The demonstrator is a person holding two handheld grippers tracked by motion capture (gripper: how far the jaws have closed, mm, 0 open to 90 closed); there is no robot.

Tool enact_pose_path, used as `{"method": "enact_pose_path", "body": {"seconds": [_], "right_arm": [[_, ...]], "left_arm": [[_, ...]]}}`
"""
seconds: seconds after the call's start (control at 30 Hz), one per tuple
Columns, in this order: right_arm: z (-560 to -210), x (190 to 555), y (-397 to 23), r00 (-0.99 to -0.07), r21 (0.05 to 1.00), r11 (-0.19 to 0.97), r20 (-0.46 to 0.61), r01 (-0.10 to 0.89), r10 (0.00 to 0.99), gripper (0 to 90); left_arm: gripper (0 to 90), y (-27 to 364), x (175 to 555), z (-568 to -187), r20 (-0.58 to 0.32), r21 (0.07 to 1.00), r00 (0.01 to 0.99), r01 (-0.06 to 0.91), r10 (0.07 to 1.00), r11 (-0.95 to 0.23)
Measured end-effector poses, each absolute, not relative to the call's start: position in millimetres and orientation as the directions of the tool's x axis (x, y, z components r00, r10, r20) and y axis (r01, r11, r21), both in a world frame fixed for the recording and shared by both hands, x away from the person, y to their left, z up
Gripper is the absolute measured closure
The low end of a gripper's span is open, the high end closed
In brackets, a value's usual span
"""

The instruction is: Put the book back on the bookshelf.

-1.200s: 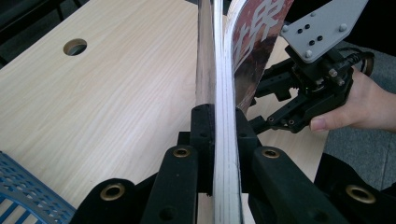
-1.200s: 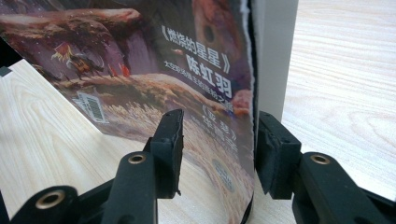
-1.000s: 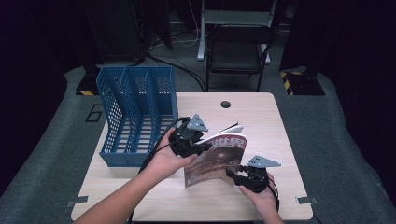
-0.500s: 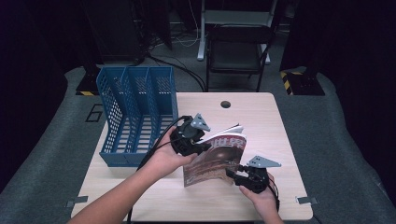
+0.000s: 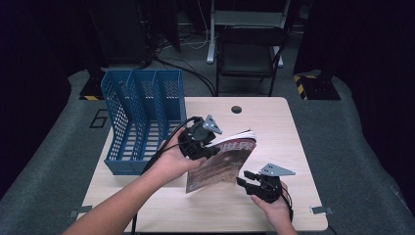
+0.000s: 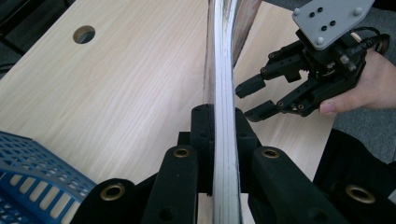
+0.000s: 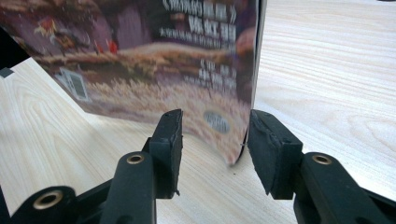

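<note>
While the left gripper (image 5: 208,147) clamped the top edge of a magazine (image 5: 222,164) and stood it on its lower edge on the wooden table (image 5: 274,127), the high view showed the right gripper (image 5: 248,178) waiting just beside the magazine's lower right corner — probably to steady or take it before it went toward the blue file rack (image 5: 142,122) at the table's left. That rack had three slots, all seemingly vacant, and there were one magazine, two grippers and one dark chair (image 5: 249,54) beyond the table. In the left gripper view, the black jaws were shut tight on the magazine (image 6: 223,84), whose stacked page edges ran straight up between them; the grip sat on the pages' edge, likely so the sheet would hang flat and stay upright. Farther off, the right gripper (image 6: 252,99) pointed at the magazine with its jaws parted, held in a hand (image 6: 369,88), and a corner of the file rack (image 6: 32,172) showed at lower left. In the right gripper view, the two pads (image 7: 170,135) stood fairly wide apart with nothing pressed between them — the magazine's cover (image 7: 154,65) and its lower corner stood just ahead of the gap, resting on the table (image 7: 336,84), apparently lined up for a pinch.
</note>
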State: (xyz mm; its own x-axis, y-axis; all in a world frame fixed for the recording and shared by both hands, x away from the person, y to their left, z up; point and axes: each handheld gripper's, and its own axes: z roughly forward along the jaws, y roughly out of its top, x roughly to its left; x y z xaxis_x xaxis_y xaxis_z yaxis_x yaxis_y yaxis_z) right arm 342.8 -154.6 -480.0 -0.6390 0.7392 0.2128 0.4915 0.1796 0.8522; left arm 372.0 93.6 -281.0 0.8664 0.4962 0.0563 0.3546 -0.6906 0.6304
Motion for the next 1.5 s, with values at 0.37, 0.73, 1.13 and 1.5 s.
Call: {"method": "enact_pose_path", "body": {"seconds": [0.37,0.73,1.13,1.5], "right_arm": [[-481,343,-154,-0.64,0.85,0.184,0.211,0.493,0.739,54.9],[-481,342,-154,-0.64,0.847,0.18,0.222,0.501,0.736,54.9],[-482,342,-152,-0.634,0.839,0.188,0.22,0.511,0.741,54.9],[-483,341,-150,-0.641,0.836,0.19,0.228,0.514,0.733,54.9]], "left_arm": [[84.2,105,374,-259,0.052,0.64,0.855,0.368,0.515,-0.675],[84.1,117,375,-235,0.057,0.653,0.845,0.372,0.532,-0.66],[84.2,128,376,-218,0.042,0.669,0.826,0.394,0.562,-0.63],[84.1,144,378,-199,0.043,0.687,0.808,0.403,0.587,-0.605]]}}
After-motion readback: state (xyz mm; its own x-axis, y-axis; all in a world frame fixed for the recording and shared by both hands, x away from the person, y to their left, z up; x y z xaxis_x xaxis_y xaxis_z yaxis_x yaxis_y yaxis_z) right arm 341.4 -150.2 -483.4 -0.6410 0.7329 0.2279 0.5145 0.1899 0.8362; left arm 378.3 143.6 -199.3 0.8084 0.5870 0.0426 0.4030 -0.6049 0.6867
